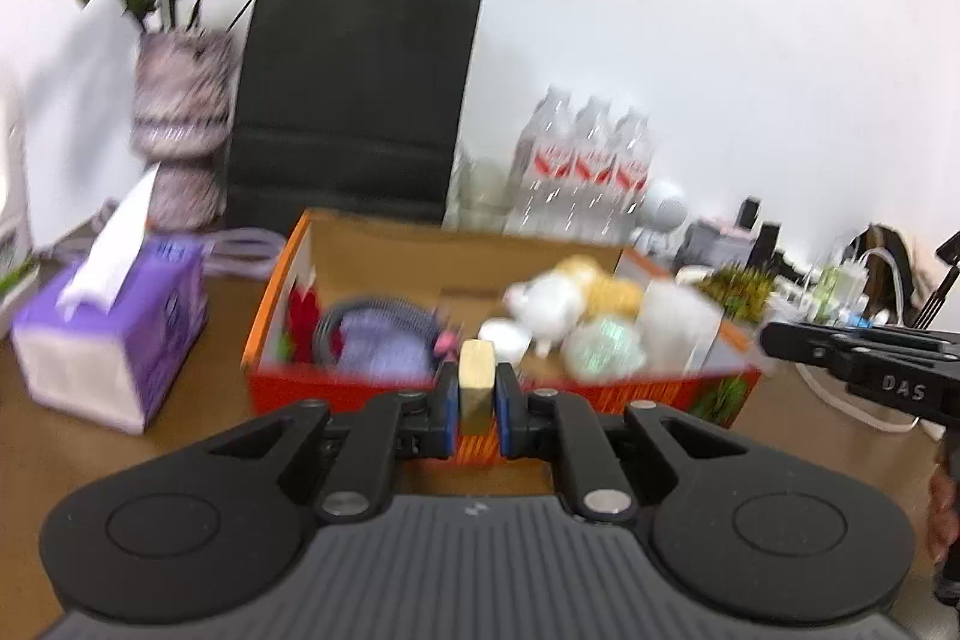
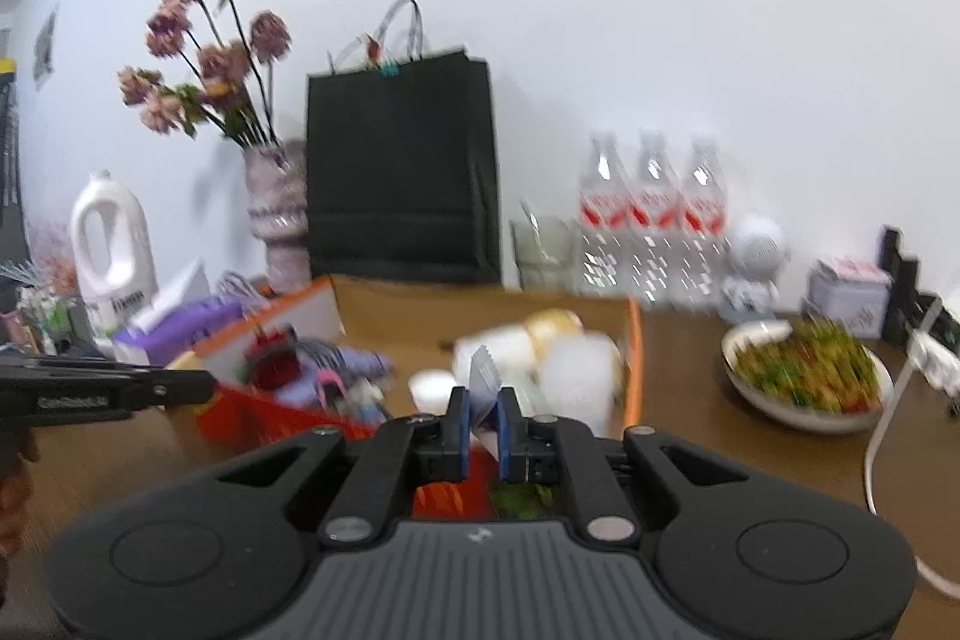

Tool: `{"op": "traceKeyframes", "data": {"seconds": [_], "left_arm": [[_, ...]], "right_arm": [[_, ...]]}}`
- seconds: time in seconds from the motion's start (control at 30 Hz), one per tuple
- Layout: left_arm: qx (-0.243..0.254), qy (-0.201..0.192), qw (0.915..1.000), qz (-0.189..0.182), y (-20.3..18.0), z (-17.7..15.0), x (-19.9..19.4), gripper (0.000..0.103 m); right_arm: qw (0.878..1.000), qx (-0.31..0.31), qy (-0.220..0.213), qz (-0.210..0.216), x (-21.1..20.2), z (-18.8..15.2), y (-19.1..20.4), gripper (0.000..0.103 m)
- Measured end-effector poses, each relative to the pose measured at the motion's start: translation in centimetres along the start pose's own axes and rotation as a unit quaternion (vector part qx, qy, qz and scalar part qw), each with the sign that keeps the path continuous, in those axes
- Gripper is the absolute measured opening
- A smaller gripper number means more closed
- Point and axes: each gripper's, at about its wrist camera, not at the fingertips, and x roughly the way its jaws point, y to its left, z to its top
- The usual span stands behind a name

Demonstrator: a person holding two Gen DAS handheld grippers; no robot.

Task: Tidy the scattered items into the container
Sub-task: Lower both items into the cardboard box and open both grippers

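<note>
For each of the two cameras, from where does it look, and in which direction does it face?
Left wrist: sits on the left tongs, shut on a tan block; faces the orange box and the wall; the right tongs show at the right edge.
Right wrist: sits on the right tongs, shut on a pale sachet; faces the same box from further right; the left tongs show at left.
Shared: box, black bag, bottles.

Showing an orange cardboard box [image 1: 270,316] on a brown counter [image 1: 198,418], a purple tissue box [image 1: 120,334], a black paper bag [image 1: 354,94], red-labelled clear bottles [image 2: 651,214], a mottled mauve vase [image 1: 180,124].
</note>
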Motion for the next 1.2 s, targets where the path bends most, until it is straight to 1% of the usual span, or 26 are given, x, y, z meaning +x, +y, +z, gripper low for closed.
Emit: {"op": "traceKeyframes", "data": {"seconds": [0.13, 0.27, 0.37, 0.47, 0.53, 0.6, 0.7, 0.73, 0.77, 0.8, 0.83, 0.87, 0.9, 0.93, 0.97, 1.0, 1.13, 1.2], "left_arm": [[0.004, -0.025, 0.9997, -0.003, -0.9, 2.8, 1.4, 0.012], [-0.024, -0.036, 0.9991, -0.002, -0.8, 4.3, 4.2, 0.013], [-0.028, -0.029, 0.9992, 0.009, -0.4, 4.7, 6.4, 0.013], [-0.013, -0.017, 0.9996, 0.02, -0.2, 4.6, 8.4, 0.013], [-0.015, -0.003, 0.9996, 0.024, 0.2, 4.3, 9.5, 0.013], [-0.013, 0.009, 0.9993, 0.033, 0.6, 3.9, 10.3, 0.013], [-0.012, 0.015, 0.999, 0.04, 1.1, 3.6, 10.7, 0.013], [-0.01, 0.014, 0.999, 0.041, 1.0, 3.6, 10.6, 0.014], [-0.007, 0.013, 0.999, 0.043, 1.0, 3.6, 10.6, 0.018], [-0.003, 0.014, 0.9989, 0.044, 0.8, 3.6, 10.5, 0.033], [-0.002, 0.014, 0.9988, 0.047, 0.8, 3.6, 10.5, 0.058], [-0.005, 0.012, 0.9984, 0.054, 0.7, 3.7, 10.3, 0.071], [-0.007, 0.012, 0.998, 0.061, 0.6, 3.8, 10.2, 0.093], [-0.005, 0.01, 0.9977, 0.066, 0.4, 3.9, 10.1, 0.102], [0.001, 0.006, 0.9975, 0.07, 0.2, 4.0, 9.9, 0.103], [0.007, 0.004, 0.9973, 0.073, 0.1, 4.1, 9.8, 0.103], [0.013, 0.012, 0.9968, 0.078, -0.3, 4.3, 9.7, 0.103], [0.012, 0.016, 0.997, 0.074, -0.4, 4.3, 9.7, 0.103]], "right_arm": [[1.0, -0.002, -0.023, 0.019, 2.1, 2.8, 0.9, 0.008], [0.999, 0.017, -0.025, 0.03, 5.4, 4.4, 1.5, 0.008], [0.999, 0.031, -0.003, 0.039, 8.5, 4.4, 1.8, 0.008], [0.999, 0.017, 0.025, 0.039, 11.2, 3.6, 2.3, 0.008], [0.998, 0.01, 0.048, 0.037, 12.8, 2.9, 2.4, 0.008], [0.997, 0.009, 0.065, 0.032, 13.7, 2.1, 2.3, 0.008], [0.996, 0.012, 0.079, 0.031, 14.1, 1.5, 2.2, 0.009], [0.996, 0.016, 0.08, 0.03, 14.1, 1.5, 2.1, 0.012], [0.996, 0.018, 0.082, 0.028, 14.1, 1.5, 2.1, 0.02], [0.996, 0.018, 0.087, 0.029, 14.2, 1.5, 2.0, 0.028], [0.995, 0.021, 0.089, 0.028, 14.1, 1.6, 2.0, 0.051], [0.995, 0.021, 0.09, 0.027, 14.1, 1.6, 2.0, 0.073], [0.996, 0.02, 0.088, 0.026, 13.9, 1.7, 2.1, 0.08], [0.996, 0.018, 0.085, 0.023, 13.6, 1.9, 2.2, 0.093], [0.996, 0.014, 0.084, 0.019, 13.5, 2.1, 2.3, 0.1], [0.996, 0.011, 0.085, 0.015, 13.4, 2.2, 2.4, 0.103], [0.995, 0.019, 0.092, 0.025, 13.2, 2.6, 2.3, 0.103], [0.995, 0.02, 0.097, 0.025, 13.3, 2.6, 2.3, 0.103]]}}
